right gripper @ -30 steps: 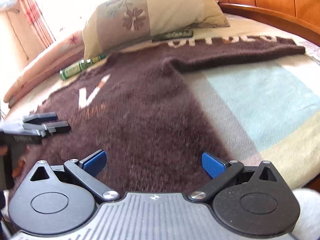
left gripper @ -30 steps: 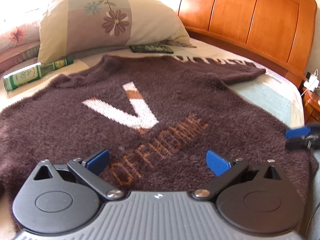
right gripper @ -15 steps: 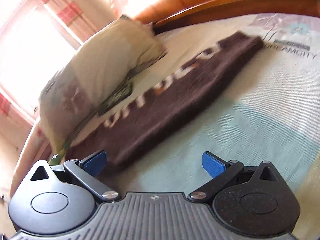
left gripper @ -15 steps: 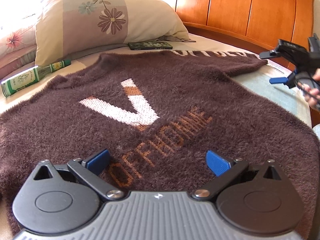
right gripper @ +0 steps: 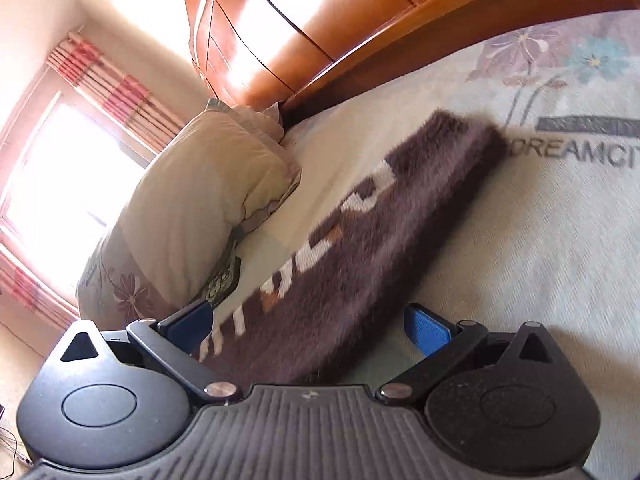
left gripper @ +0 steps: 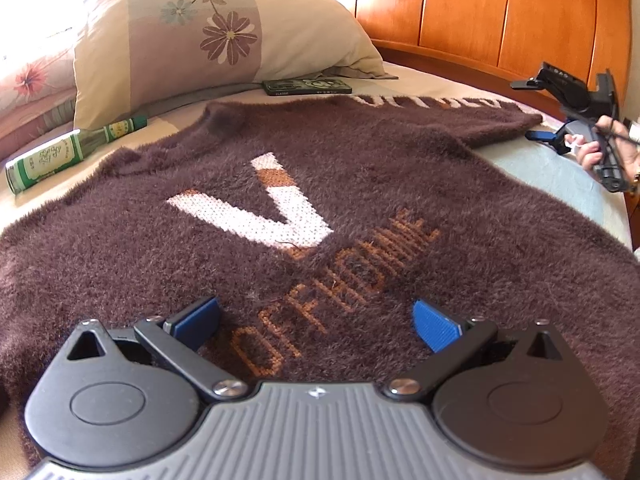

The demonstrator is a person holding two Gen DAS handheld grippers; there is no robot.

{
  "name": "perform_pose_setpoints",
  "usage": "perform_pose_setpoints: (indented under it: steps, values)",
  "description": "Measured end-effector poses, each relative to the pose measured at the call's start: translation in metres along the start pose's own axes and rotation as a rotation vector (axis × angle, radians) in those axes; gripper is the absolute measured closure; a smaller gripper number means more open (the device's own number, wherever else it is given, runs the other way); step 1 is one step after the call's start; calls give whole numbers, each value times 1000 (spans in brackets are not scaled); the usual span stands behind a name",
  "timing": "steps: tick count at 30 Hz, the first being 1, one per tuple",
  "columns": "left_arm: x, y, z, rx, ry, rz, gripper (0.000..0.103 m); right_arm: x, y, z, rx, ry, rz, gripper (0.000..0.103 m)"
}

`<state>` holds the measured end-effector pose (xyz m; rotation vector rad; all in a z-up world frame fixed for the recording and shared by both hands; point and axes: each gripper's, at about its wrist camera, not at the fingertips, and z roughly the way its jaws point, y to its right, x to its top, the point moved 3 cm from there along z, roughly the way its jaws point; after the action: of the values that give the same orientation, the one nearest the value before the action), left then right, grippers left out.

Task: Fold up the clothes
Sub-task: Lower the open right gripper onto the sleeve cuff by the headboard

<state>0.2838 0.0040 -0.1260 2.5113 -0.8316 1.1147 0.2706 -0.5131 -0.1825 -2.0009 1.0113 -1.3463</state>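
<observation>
The brown sweater [left gripper: 360, 208] lies flat on the bed [right gripper: 540, 240], its sleeve [right gripper: 360, 240] stretched toward the wooden headboard [left gripper: 500, 12], bare sheet beside it, while the left gripper [left gripper: 316, 320] and right gripper [right gripper: 308, 326] hover (both spread wide, holding nothing) near a pillow [left gripper: 208, 36].

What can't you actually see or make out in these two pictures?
- Sweater hem: left wrist view, hidden behind the left gripper body.
- Left sleeve: cut off by the left edge.
- Bottle label: too small to read.
- Sleeve lettering: right wrist view, blurred, partly behind the right gripper.
</observation>
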Motion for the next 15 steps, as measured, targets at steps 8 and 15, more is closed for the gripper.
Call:
perform_pose_setpoints:
  steps: [8,15]
  values:
    - [0,-2,3,-6,-2,-1,1,30,9,23,1,35,37,0]
    - [-1,-4,3,-12,3,0,1,40,18,23,32,100,51,0]
